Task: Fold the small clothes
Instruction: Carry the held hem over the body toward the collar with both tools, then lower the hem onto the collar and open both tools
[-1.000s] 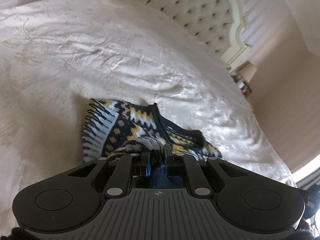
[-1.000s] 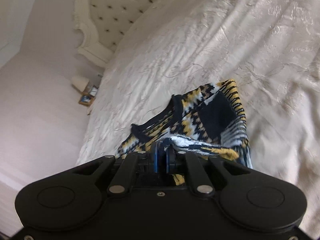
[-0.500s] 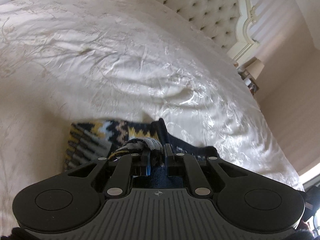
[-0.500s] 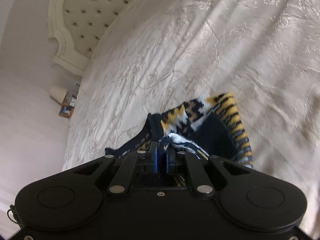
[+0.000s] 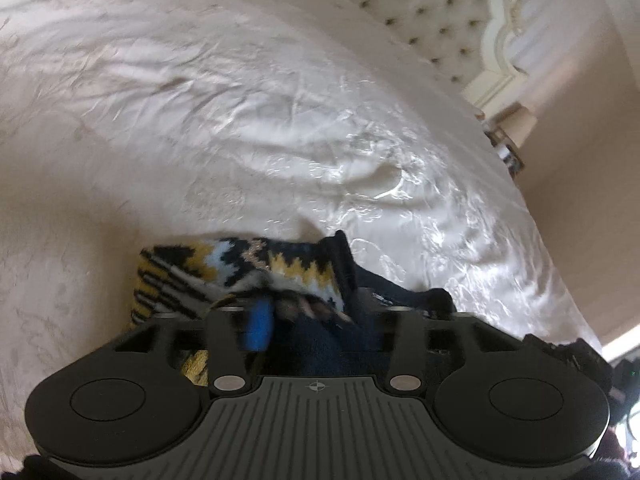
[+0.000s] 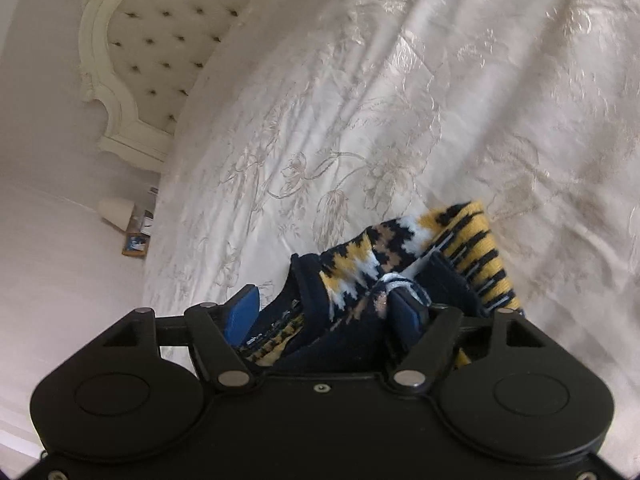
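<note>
Lying bunched on the cream bedspread (image 6: 400, 100): one patterned knit sweater (image 6: 360, 264), navy, yellow and white, folded over at least once; left tool (image 5: 316, 316) and right tool (image 6: 324, 308) both spread apart over it, gripping nothing; flattening and final folds likely remain.
</note>
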A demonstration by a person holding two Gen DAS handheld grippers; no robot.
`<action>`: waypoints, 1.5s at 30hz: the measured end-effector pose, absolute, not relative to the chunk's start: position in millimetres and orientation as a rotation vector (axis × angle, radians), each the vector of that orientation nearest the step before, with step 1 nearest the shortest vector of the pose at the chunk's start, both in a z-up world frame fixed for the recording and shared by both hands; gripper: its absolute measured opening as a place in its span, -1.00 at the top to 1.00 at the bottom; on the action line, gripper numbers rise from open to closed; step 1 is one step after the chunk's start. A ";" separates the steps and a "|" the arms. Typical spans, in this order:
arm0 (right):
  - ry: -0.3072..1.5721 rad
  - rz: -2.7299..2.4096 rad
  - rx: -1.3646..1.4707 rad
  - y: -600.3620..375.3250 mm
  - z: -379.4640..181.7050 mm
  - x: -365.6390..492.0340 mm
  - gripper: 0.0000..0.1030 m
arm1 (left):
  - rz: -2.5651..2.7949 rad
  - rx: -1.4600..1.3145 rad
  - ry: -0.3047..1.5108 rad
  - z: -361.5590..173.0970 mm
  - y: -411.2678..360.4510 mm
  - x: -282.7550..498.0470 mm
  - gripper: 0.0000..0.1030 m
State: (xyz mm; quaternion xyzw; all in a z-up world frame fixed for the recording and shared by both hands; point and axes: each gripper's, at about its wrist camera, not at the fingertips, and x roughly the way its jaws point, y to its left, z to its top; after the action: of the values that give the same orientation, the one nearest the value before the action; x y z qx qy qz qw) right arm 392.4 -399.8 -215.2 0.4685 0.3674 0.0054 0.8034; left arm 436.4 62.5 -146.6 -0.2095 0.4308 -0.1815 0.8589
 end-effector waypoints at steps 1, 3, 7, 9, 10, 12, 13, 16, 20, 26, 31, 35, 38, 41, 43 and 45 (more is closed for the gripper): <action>0.790 0.001 0.989 -400.4 -213.9 392.5 -0.49 | -0.372 -0.429 0.886 -144.3 62.5 435.7 -0.59; 0.776 -0.024 0.954 -402.7 -208.9 388.1 -0.53 | -0.351 -0.436 0.846 -140.4 66.9 434.2 -0.71; 0.756 -0.054 0.869 -404.9 -194.6 378.0 -0.54 | -0.299 -0.400 0.838 -132.4 74.2 434.1 -0.71; 0.755 -0.034 0.767 -398.7 -182.2 371.9 -0.54 | -0.301 -0.309 0.837 -125.1 71.3 428.5 -0.71; 0.759 -0.014 0.717 -393.4 -176.7 368.1 -0.53 | -0.312 -0.253 0.836 -121.9 67.7 422.9 -0.71; 0.771 0.024 0.618 -379.8 -169.5 360.6 -0.52 | -0.351 -0.132 0.838 -118.8 55.5 406.5 -0.71; 0.785 0.046 0.563 -370.8 -167.8 357.0 -0.52 | -0.377 -0.082 0.844 -120.6 49.1 396.9 -0.71; 0.832 0.105 0.414 -340.6 -170.2 347.1 -0.38 | -0.442 0.021 0.856 -127.2 26.5 368.5 -0.71; 0.909 0.202 0.348 -314.5 -183.0 341.0 0.17 | -0.506 0.008 0.912 -143.3 9.5 353.2 -0.71; 0.974 0.204 0.261 -301.2 -197.8 351.8 0.17 | -0.574 0.059 0.991 -166.5 -10.7 369.9 -0.71; 0.965 0.199 0.199 -306.6 -199.3 383.6 0.17 | -0.554 0.055 0.960 -164.2 -12.2 414.2 -0.71; 0.916 0.187 0.166 -312.6 -194.1 418.0 0.17 | -0.510 0.050 0.901 -151.3 -8.3 454.3 -0.71; 0.880 0.165 0.180 -318.9 -188.1 435.3 0.14 | -0.463 0.046 0.863 -140.1 -2.8 476.0 -0.71; 0.847 0.139 0.196 -323.0 -180.7 443.5 0.11 | -0.414 0.029 0.832 -127.5 8.0 482.2 -0.71; 0.842 0.141 0.216 -325.1 -176.5 444.5 0.11 | -0.397 0.014 0.813 -119.2 16.4 473.8 -0.71; 0.833 0.147 0.224 -322.9 -172.9 438.8 0.10 | -0.410 0.010 0.805 -113.9 22.0 458.8 -0.71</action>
State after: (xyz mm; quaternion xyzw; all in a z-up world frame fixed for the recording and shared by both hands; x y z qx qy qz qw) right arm 438.8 -322.9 -172.9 0.1085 0.4033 0.0714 0.9058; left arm 458.8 22.0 -113.9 0.0046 0.3891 -0.1983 0.8996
